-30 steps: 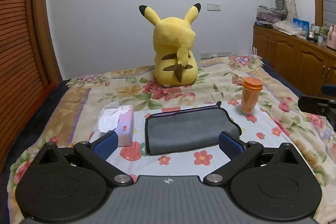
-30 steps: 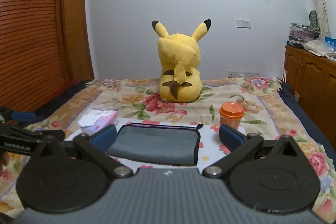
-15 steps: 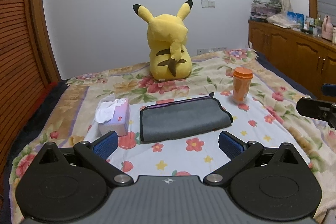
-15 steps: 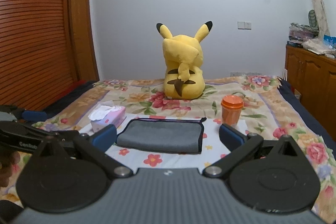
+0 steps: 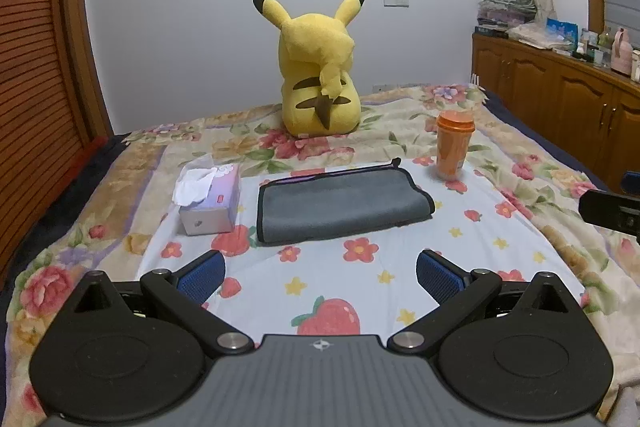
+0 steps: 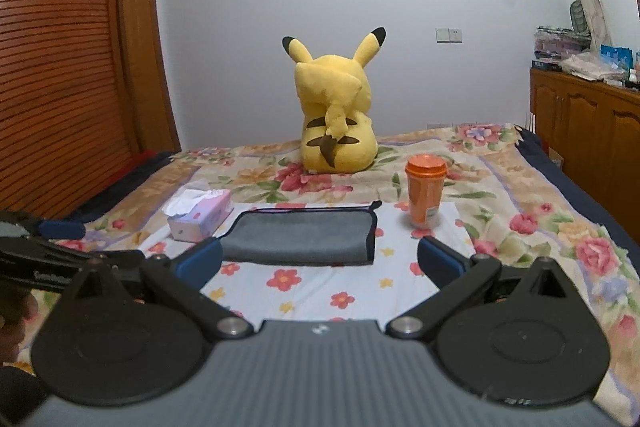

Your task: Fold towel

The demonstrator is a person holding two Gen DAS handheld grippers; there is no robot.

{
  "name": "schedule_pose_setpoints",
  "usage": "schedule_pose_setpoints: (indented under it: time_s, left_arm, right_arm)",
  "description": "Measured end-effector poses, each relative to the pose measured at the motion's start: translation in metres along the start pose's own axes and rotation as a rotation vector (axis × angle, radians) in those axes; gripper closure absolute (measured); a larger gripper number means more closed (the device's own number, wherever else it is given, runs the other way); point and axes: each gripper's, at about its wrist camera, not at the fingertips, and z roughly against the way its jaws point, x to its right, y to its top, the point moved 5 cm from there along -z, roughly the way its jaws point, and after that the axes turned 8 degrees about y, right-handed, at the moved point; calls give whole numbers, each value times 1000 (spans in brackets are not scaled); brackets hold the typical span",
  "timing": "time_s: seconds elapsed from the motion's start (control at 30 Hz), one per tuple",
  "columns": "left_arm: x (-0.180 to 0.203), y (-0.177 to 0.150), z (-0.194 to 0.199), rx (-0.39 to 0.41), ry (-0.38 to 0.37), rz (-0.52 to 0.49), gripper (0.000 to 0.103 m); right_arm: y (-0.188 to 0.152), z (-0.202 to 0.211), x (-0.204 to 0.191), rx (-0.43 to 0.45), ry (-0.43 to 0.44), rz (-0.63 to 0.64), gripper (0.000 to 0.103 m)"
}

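A: Both grippers have drawn back from the bed; a second ago the towel (image 5: 344, 205) sat right between the left gripper (image 5: 320, 273)'s fingers, and now a strip of flowered sheet (image 5: 320, 259) lies between them and it.

B: Working left to right from the left gripper?

A: The tissue box (image 5: 208, 203) is ahead of the left finger, just beside the towel's left edge. The grey towel lies folded flat ahead of the gap, apart from both pads. The orange cup (image 5: 454, 151) stands upright beyond the right finger, near the towel's far right corner. A yellow plush (image 5: 320, 67) sits farther back.

B: And the fingers?

A: Spread wide, holding nothing. The right gripper (image 6: 320, 261) is the same: wide apart, empty, with the towel (image 6: 304, 237) ahead of its gap, the left pad overlapping its near left corner in view.
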Motion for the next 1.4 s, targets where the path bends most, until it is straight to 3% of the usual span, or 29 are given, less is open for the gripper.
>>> schedule_pose_setpoints:
  time_s: [0.63,1.4]
  left_arm:
    - [8,-49,-6,-45,0,28,0]
    - [-1,-69,1,-47,25,45,0]
  right_arm:
    - [-50,-1,9,-49,-15,-12,0]
    - [-73,-1,17,-90,-30,-21,0]
